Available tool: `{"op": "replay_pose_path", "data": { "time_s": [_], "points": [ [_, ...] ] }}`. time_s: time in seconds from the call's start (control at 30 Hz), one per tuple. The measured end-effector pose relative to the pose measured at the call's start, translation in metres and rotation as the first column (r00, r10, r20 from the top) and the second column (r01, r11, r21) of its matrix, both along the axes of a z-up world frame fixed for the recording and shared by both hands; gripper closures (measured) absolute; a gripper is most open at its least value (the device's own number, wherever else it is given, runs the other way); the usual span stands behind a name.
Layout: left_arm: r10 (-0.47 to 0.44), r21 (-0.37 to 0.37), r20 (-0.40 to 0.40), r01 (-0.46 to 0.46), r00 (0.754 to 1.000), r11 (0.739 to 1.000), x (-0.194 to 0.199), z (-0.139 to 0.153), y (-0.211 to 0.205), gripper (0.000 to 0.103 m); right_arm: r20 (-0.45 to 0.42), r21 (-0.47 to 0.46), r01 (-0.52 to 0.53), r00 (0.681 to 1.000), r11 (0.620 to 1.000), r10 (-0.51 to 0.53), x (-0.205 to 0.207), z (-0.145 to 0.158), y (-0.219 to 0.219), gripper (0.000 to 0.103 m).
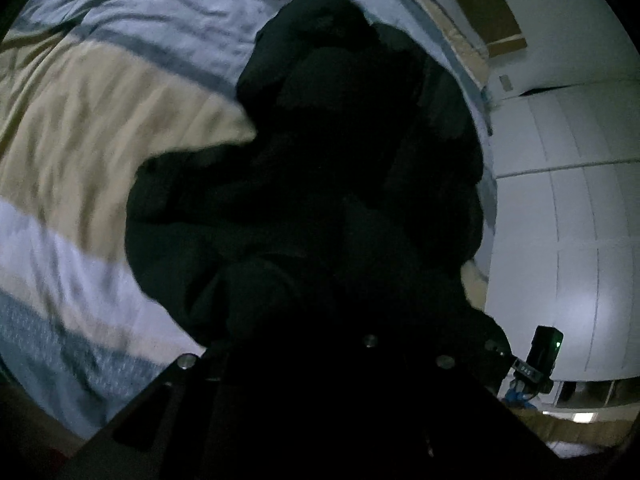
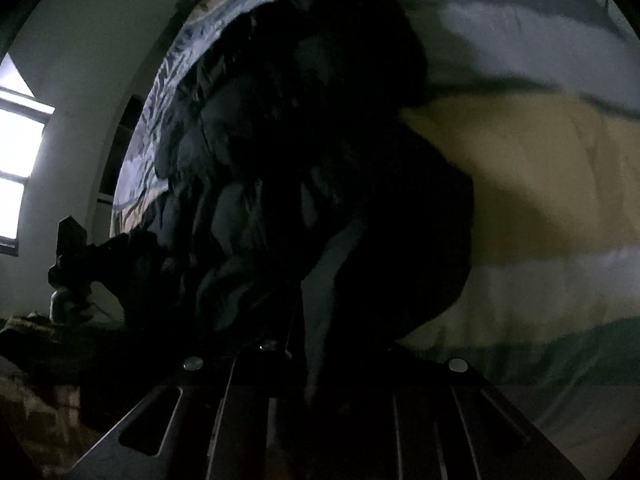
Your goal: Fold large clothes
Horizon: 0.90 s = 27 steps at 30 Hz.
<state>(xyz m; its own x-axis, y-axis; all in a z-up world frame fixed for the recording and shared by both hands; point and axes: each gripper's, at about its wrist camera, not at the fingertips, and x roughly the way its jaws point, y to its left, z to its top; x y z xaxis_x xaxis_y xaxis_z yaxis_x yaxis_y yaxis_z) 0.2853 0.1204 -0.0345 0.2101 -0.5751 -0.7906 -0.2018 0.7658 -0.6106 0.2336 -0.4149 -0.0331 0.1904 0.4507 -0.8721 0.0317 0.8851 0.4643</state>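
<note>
We see the striped bedspread [image 1: 92, 128] as the biggest thing here, spreading out ahead of and below both grippers, pale blue, tan and grey bands, wrinkled. On it, straight ahead of both grippers, lies the dark garment [image 1: 328, 152], bunched and puffy, looks like a padded jacket; its bulk fills the middle of both wrist views and reaches back to the fingers. From the left gripper [image 1: 320, 344] the fabric runs forward and slightly up-frame, bedspread to its left, white panelled wall [image 1: 568, 220] to its right. From the right gripper [image 2: 320, 364] the same garment [image 2: 304, 152] sits directly ahead, bedspread [image 2: 532, 168] to its right, bright window [image 2: 16, 152] far off to its left. Both jaws read as closed down narrow; the fingers are too dark to make out, but dark cloth drapes right over them in each view, so we take each as pinching the garment, though the exact contact is lost in shadow. Smallest: the other gripper's body with a green light [image 1: 544, 352] shows just right of the left gripper, near the garment's edge.
</note>
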Motion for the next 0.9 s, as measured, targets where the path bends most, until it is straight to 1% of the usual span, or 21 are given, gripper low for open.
{"op": "replay_pose_path", "data": {
  "time_s": [0.07, 0.1, 0.13, 0.2, 0.27, 0.43, 0.57, 0.63, 0.7, 0.8, 0.9],
  "points": [
    [0.006, -0.005, 0.020, -0.006, 1.000, 1.000, 0.015, 0.005, 0.001, 0.092, 0.024, -0.026, 0.000, 1.000, 1.000, 0.001, 0.010, 0.012, 0.010, 0.089],
    [0.008, -0.007, 0.031, -0.008, 0.999, 1.000, 0.020, 0.006, 0.008, 0.092, 0.032, -0.033, 0.001, 0.999, 0.999, 0.000, 0.012, 0.017, 0.001, 0.090],
    [0.013, -0.011, 0.041, -0.013, 0.999, 1.000, 0.026, 0.007, 0.010, 0.092, 0.044, -0.041, 0.009, 0.999, 0.999, -0.007, 0.018, 0.023, 0.004, 0.090],
    [0.032, -0.025, 0.062, -0.030, 0.998, 0.999, 0.039, 0.011, 0.011, 0.092, 0.068, -0.049, 0.028, 0.997, 0.998, -0.025, 0.026, 0.037, -0.005, 0.090],
    [0.057, -0.045, 0.076, -0.054, 0.996, 0.998, 0.051, 0.009, 0.022, 0.092, 0.087, -0.052, 0.045, 0.995, 0.998, -0.040, 0.037, 0.042, 0.001, 0.090],
    [0.093, -0.089, 0.128, -0.082, 0.987, 0.993, 0.070, 0.027, 0.035, 0.092, 0.132, -0.041, 0.107, 0.986, 0.993, -0.101, 0.068, 0.059, 0.011, 0.090],
    [0.135, -0.127, 0.165, -0.115, 0.977, 0.985, 0.080, 0.043, 0.047, 0.092, 0.169, -0.008, 0.165, 0.972, 0.986, -0.161, 0.082, 0.076, -0.002, 0.090],
    [0.168, -0.152, 0.178, -0.141, 0.970, 0.978, 0.088, 0.052, 0.055, 0.092, 0.184, 0.026, 0.204, 0.961, 0.979, -0.205, 0.090, 0.083, -0.010, 0.090],
    [0.183, -0.159, 0.192, -0.153, 0.964, 0.975, 0.095, 0.058, 0.058, 0.092, 0.193, 0.054, 0.231, 0.952, 0.971, -0.238, 0.099, 0.087, -0.014, 0.090],
    [0.205, -0.178, 0.200, -0.170, 0.958, 0.969, 0.111, 0.063, 0.062, 0.092, 0.193, 0.092, 0.284, 0.935, 0.954, -0.297, 0.115, 0.090, -0.023, 0.089],
    [0.226, -0.180, 0.196, -0.191, 0.954, 0.965, 0.129, 0.064, 0.063, 0.092, 0.185, 0.124, 0.328, 0.920, 0.936, -0.347, 0.132, 0.089, -0.027, 0.089]
  ]
}}
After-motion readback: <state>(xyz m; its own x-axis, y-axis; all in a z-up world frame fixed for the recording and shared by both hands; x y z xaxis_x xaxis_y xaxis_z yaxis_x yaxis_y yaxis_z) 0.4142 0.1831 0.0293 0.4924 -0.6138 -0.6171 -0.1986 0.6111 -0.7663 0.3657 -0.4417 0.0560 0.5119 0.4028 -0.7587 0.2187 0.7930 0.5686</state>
